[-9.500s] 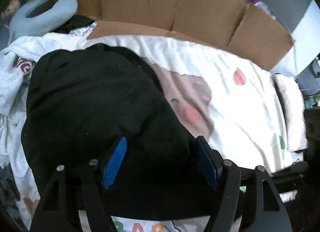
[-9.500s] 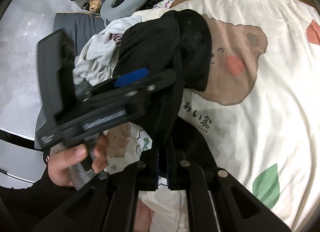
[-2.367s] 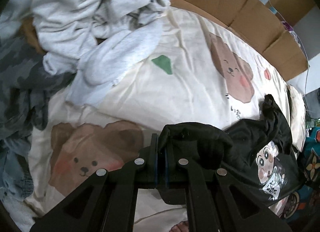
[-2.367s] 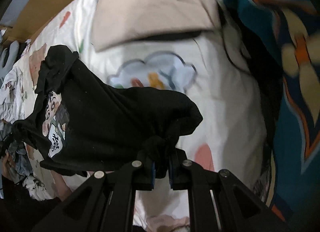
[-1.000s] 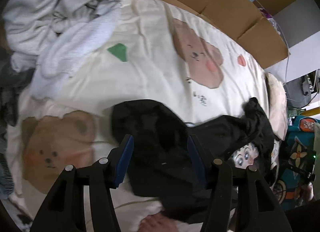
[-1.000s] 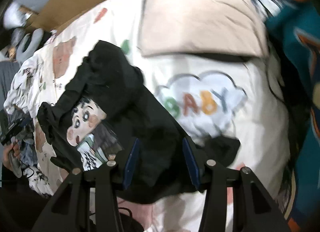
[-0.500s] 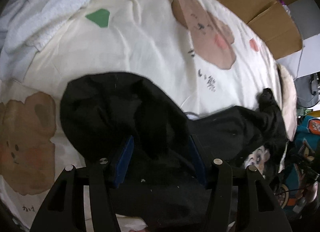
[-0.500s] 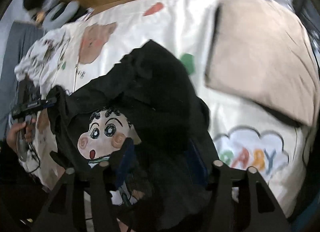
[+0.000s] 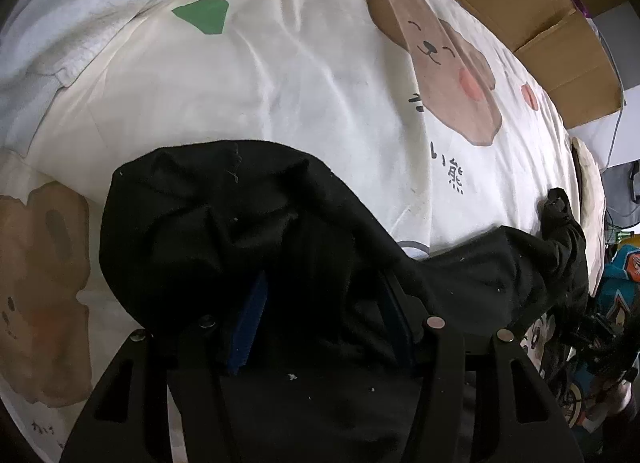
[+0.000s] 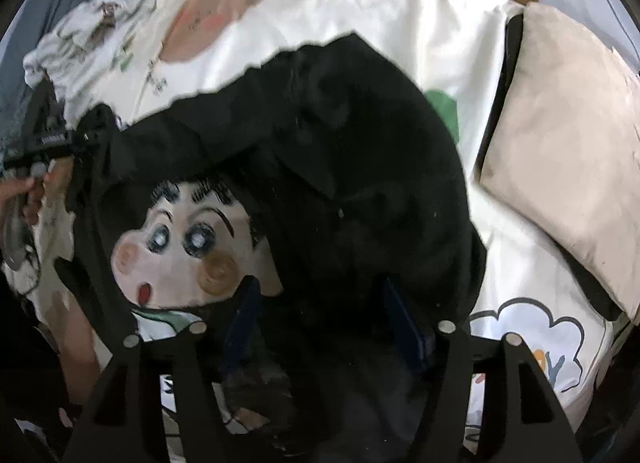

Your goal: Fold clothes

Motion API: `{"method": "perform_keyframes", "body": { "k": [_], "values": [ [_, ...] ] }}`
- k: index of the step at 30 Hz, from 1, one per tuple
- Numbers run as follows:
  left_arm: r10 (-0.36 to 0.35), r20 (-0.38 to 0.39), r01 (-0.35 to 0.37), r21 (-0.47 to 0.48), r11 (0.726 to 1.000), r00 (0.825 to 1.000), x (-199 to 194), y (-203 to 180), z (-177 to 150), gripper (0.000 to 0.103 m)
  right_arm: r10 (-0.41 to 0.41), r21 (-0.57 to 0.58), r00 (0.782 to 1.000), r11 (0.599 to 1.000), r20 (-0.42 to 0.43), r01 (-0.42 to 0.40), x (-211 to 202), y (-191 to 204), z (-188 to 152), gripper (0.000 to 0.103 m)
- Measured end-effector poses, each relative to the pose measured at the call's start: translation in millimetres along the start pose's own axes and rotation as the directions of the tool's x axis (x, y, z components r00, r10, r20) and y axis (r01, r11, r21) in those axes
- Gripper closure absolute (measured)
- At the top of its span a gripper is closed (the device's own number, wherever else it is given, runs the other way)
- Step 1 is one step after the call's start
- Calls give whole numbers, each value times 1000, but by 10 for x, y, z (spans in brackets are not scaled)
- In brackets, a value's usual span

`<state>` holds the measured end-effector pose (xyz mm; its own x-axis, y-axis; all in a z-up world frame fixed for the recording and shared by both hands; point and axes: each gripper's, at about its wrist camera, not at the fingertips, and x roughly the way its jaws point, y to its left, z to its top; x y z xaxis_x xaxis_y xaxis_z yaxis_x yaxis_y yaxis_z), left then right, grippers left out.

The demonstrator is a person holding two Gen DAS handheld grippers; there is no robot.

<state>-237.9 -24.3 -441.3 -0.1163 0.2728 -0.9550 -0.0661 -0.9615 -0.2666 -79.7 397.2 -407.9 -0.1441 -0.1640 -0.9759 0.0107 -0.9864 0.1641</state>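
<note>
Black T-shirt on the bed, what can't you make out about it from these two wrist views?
- Left wrist view: the black T-shirt has its lower part hidden behind the left gripper frame and cut off by the bottom edge.
- Right wrist view: the cartoon print is partly covered by bunched cloth; the hem is hidden behind the right gripper.

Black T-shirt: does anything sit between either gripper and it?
Nothing visible. The black T-shirt lies crumpled on the bedsheet, its fabric directly between the open fingers of the left gripper and the right gripper, whose jaws have just been opening.
</note>
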Motion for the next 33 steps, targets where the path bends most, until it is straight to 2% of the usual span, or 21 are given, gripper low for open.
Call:
{"method": "perform_keyframes", "body": {
  "k": [4,6,7,8,9,11,14,18,20,24,28,33],
  "values": [
    [38,17,-37,-7,999,999,-38,52,-40,71,-20,-27,1000,999,-22,19,118,29,-42,40],
    [20,20,-19,-37,999,1000,-84,133,-54,82,-38,-28,999,999,-26,38,156,9,-48,40],
    [6,20,-5,-55,998,1000,-110,178,-61,91,-47,-30,999,998,-27,47,162,-4,-51,44],
    [-3,22,4,-66,998,1000,-148,209,-72,95,-56,-32,998,998,-28,55,160,-20,-53,54],
    [-9,24,10,-72,997,1000,-195,227,-88,96,-62,-29,998,998,-28,61,152,-41,-54,61],
    [-17,35,19,-71,997,999,-319,252,-112,98,-58,-11,998,998,-28,57,118,-102,-54,82],
    [-23,48,26,-77,997,999,-506,331,-124,99,-29,27,999,999,-19,30,35,-211,-47,89],
    [5,65,0,-78,997,998,-724,477,-140,99,-16,53,1000,998,15,16,-127,-304,-7,94],
    [24,76,-18,-85,996,997,-824,576,-156,103,-13,64,999,998,37,11,-215,-352,27,95],
    [45,80,-36,-109,993,996,-867,698,-83,103,-17,93,997,996,78,10,-369,-466,110,96],
    [-10,45,16,-115,993,999,-806,536,24,103,-21,98,996,995,92,12,-419,-505,153,96],
    [-15,35,19,-102,995,999,-748,334,85,102,-21,93,995,996,93,12,-409,-447,235,96]
  ]
}}
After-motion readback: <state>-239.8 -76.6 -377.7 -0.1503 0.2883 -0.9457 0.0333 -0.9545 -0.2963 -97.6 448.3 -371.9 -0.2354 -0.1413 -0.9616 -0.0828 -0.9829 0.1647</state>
